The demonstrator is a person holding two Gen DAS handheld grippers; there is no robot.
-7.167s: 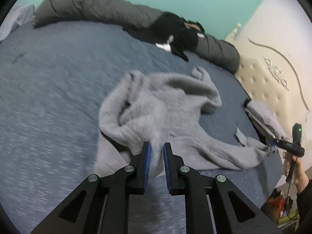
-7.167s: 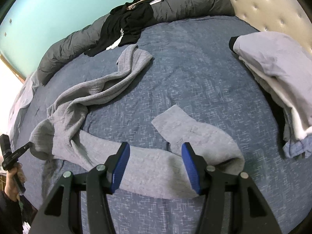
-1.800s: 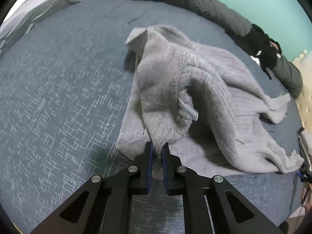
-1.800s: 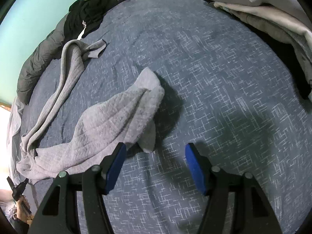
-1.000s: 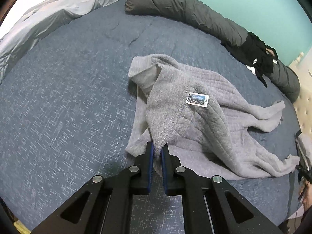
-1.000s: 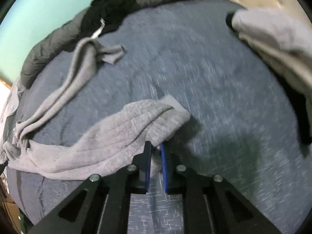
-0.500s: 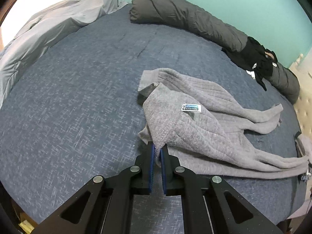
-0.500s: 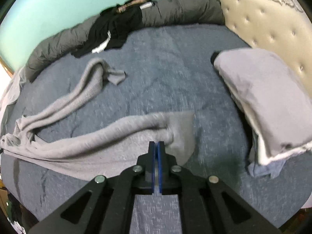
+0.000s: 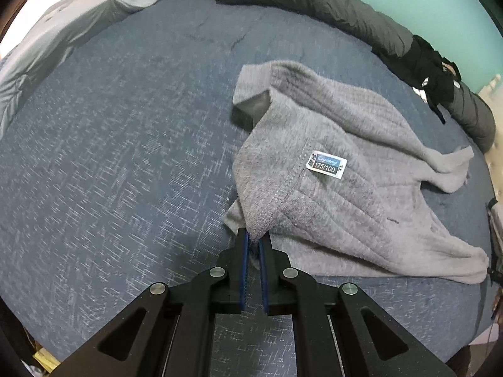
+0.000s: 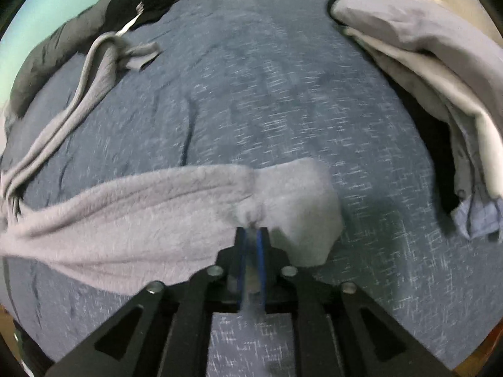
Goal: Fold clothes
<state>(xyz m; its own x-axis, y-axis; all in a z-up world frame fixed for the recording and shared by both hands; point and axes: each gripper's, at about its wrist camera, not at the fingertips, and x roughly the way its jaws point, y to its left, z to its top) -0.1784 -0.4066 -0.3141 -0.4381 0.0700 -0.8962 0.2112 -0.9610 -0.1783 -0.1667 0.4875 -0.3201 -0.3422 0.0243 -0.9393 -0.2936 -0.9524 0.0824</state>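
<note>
On the left side, the left gripper (image 9: 254, 239) is clenched on the edge of a soft grey fleece garment (image 9: 339, 169), and a small fold of the fabric is pinched between its blue pads. From this claw the garment spreads ahead and to the right over the dark blue textured bedcover (image 9: 119, 157). The surface looks fuzzy, with stitched lines, and a white size label (image 9: 327, 167) reading 175/100 lies in front of the claw, a little to the right. One long part ends in a cuff far to the right. Behind the garment, a dark grey rolled duvet (image 9: 330, 9) lies along the far edge, with a black piece of clothing (image 9: 430, 66) on it.

On the right side, the right gripper (image 10: 251, 235) grasps another end of the same garment (image 10: 141, 213). This end bunches at the blue pads, a loose flap hangs just right of the claw, and the rest stretches to the left. A pile of pale folded clothes (image 10: 433, 72) lies to the right, well apart.
</note>
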